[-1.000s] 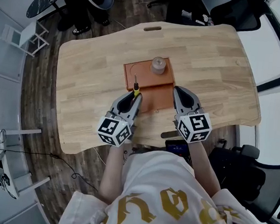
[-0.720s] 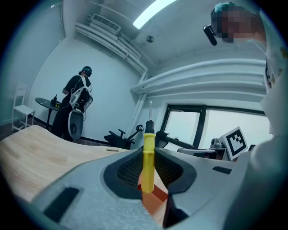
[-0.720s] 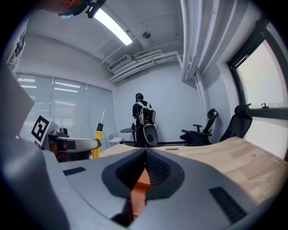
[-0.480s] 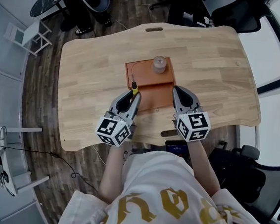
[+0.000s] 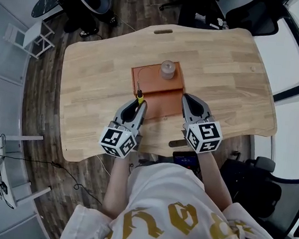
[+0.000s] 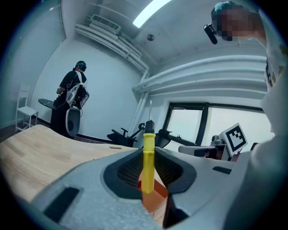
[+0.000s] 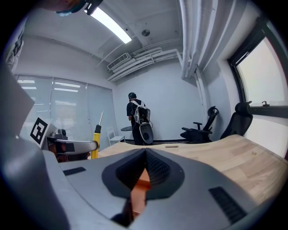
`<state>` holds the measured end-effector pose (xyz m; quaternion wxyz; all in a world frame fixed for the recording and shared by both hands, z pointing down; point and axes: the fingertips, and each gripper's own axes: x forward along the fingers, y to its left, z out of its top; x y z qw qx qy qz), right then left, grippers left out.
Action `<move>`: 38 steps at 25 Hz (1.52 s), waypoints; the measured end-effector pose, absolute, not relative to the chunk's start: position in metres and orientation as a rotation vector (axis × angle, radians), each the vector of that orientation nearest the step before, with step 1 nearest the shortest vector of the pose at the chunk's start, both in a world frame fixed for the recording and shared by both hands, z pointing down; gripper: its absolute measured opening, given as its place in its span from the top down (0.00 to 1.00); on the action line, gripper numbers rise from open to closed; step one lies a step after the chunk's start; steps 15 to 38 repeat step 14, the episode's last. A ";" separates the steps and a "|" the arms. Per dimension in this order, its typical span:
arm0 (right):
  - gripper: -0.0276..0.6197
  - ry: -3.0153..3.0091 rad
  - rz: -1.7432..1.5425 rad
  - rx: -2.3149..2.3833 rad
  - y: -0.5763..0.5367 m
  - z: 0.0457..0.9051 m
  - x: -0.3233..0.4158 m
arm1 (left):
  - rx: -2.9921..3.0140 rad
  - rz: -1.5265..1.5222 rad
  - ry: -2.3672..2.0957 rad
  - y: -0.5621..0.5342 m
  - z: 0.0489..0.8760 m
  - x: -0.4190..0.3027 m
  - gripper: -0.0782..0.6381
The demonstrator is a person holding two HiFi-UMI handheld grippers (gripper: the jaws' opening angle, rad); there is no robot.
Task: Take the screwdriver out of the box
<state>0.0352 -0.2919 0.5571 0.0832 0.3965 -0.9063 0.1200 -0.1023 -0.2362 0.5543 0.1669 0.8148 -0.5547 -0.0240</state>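
Screwdriver [image 5: 140, 94], gripped by left gripper [image 5: 138, 102], now nearer box [image 5: 164, 103] left rim.

An office chair [image 5: 274, 193] stands beside the table [image 5: 229, 71].

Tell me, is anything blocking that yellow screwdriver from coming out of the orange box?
Nothing visible. The left gripper grips the screwdriver upright over the orange box; the roll sits at its far side, apart.

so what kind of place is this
Probably an office or lab workroom: a big wooden table, black office chairs around it, a ceiling strip light and window blinds.
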 end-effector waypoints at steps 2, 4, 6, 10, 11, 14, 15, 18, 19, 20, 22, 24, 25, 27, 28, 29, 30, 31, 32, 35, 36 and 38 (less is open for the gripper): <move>0.94 -2.706 0.369 1.189 -0.295 0.560 0.036 | 2.316 -0.058 -1.577 -0.237 0.557 -0.102 0.78; 0.94 -2.700 0.378 1.199 -0.298 0.563 0.039 | 2.314 -0.055 -1.572 -0.237 0.560 -0.102 0.78; 0.94 -2.695 0.399 1.202 -0.297 0.569 0.038 | 2.307 -0.044 -1.571 -0.235 0.563 -0.105 0.78; 0.94 -2.689 0.412 1.203 -0.296 0.571 0.040 | 2.307 -0.024 -1.568 -0.237 0.567 -0.104 0.78; 0.94 -2.687 0.406 1.205 -0.296 0.569 0.043 | 2.311 -0.024 -1.565 -0.239 0.566 -0.102 0.78; 0.94 -2.682 0.392 1.215 -0.298 0.565 0.049 | 2.327 -0.025 -1.554 -0.245 0.562 -0.097 0.78; 0.94 -2.682 0.392 1.215 -0.298 0.565 0.049 | 2.327 -0.025 -1.554 -0.245 0.562 -0.097 0.78; 0.94 -2.682 0.392 1.215 -0.298 0.565 0.049 | 2.327 -0.025 -1.554 -0.245 0.562 -0.097 0.78; 0.94 -2.682 0.392 1.215 -0.298 0.565 0.049 | 2.327 -0.025 -1.554 -0.245 0.562 -0.097 0.78; 0.94 -2.682 0.392 1.215 -0.298 0.565 0.049 | 2.327 -0.025 -1.554 -0.245 0.562 -0.097 0.78; 0.94 -2.682 0.392 1.215 -0.298 0.565 0.049 | 2.327 -0.025 -1.554 -0.245 0.562 -0.097 0.78; 0.94 -2.682 0.392 1.215 -0.298 0.565 0.049 | 2.327 -0.025 -1.554 -0.245 0.562 -0.097 0.78; 0.94 -2.682 0.392 1.215 -0.298 0.565 0.049 | 2.327 -0.025 -1.554 -0.245 0.562 -0.097 0.78; 0.94 -2.682 0.392 1.215 -0.298 0.565 0.049 | 2.327 -0.025 -1.554 -0.245 0.562 -0.097 0.78; 0.94 -2.682 0.392 1.215 -0.298 0.565 0.049 | 2.327 -0.025 -1.554 -0.245 0.562 -0.097 0.78; 0.94 -2.682 0.392 1.215 -0.298 0.565 0.049 | 2.327 -0.025 -1.554 -0.245 0.562 -0.097 0.78; 0.94 -2.682 0.392 1.215 -0.298 0.565 0.049 | 2.327 -0.025 -1.554 -0.245 0.562 -0.097 0.78; 0.94 -2.682 0.392 1.215 -0.298 0.565 0.049 | 2.327 -0.025 -1.554 -0.245 0.562 -0.097 0.78; 0.94 -2.682 0.392 1.215 -0.298 0.565 0.049 | 2.327 -0.025 -1.554 -0.245 0.562 -0.097 0.78; 0.94 -2.682 0.392 1.215 -0.298 0.565 0.049 | 2.327 -0.025 -1.554 -0.245 0.562 -0.097 0.78; 0.94 -2.682 0.392 1.215 -0.298 0.565 0.049 | 2.327 -0.025 -1.554 -0.245 0.562 -0.097 0.78; 0.94 -2.682 0.392 1.215 -0.298 0.565 0.049 | 2.327 -0.025 -1.554 -0.245 0.562 -0.097 0.78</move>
